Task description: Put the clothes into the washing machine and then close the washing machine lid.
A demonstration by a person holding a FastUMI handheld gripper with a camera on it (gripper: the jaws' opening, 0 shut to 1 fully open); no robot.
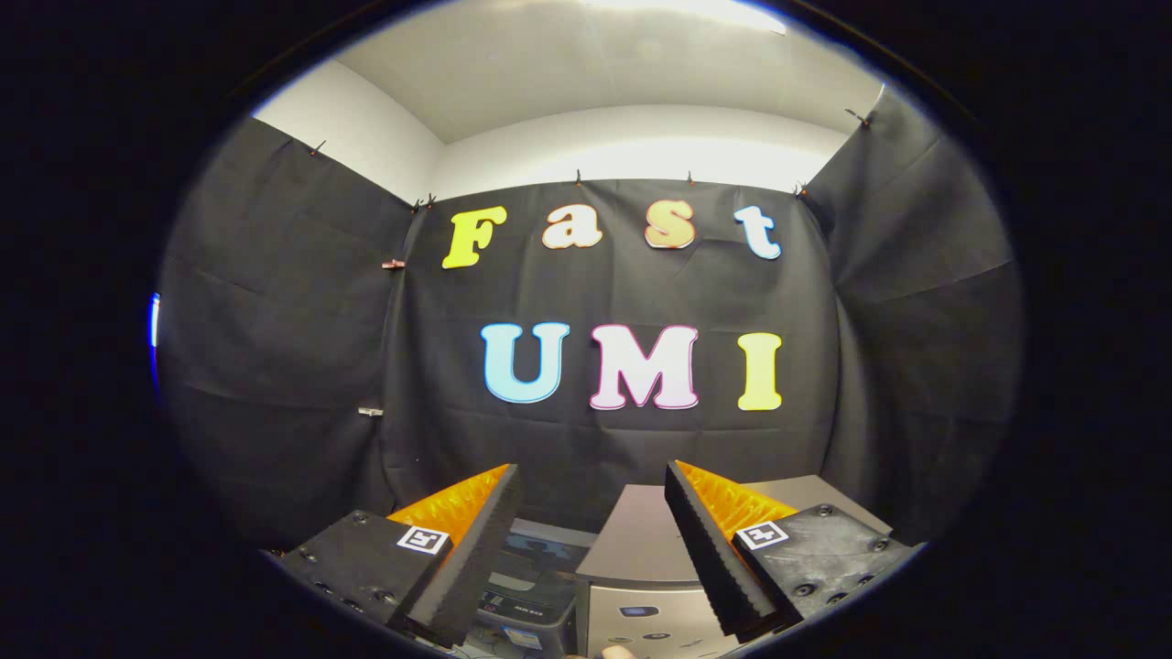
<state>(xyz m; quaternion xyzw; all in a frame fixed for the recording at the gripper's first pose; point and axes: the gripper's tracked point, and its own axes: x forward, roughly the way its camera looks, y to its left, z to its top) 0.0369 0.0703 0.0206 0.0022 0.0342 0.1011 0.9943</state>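
Observation:
My gripper (pixel 593 485) is held high and level, facing the black cloth wall, its two fingers spread wide with nothing between them. Below and between the fingers lies the top of the washing machine (pixel 526 581), a grey body with a dark control panel. To its right stands a light grey boxy unit (pixel 641 549) with a flat top and small buttons on its front. No clothes are visible. A fingertip (pixel 618 652) of a person pokes in at the bottom, below the grey unit.
Black cloth walls (pixel 275 366) close the booth on the left, back and right. White walls and ceiling rise above the cloth. Small clips (pixel 394 264) hold the cloth at the left corner.

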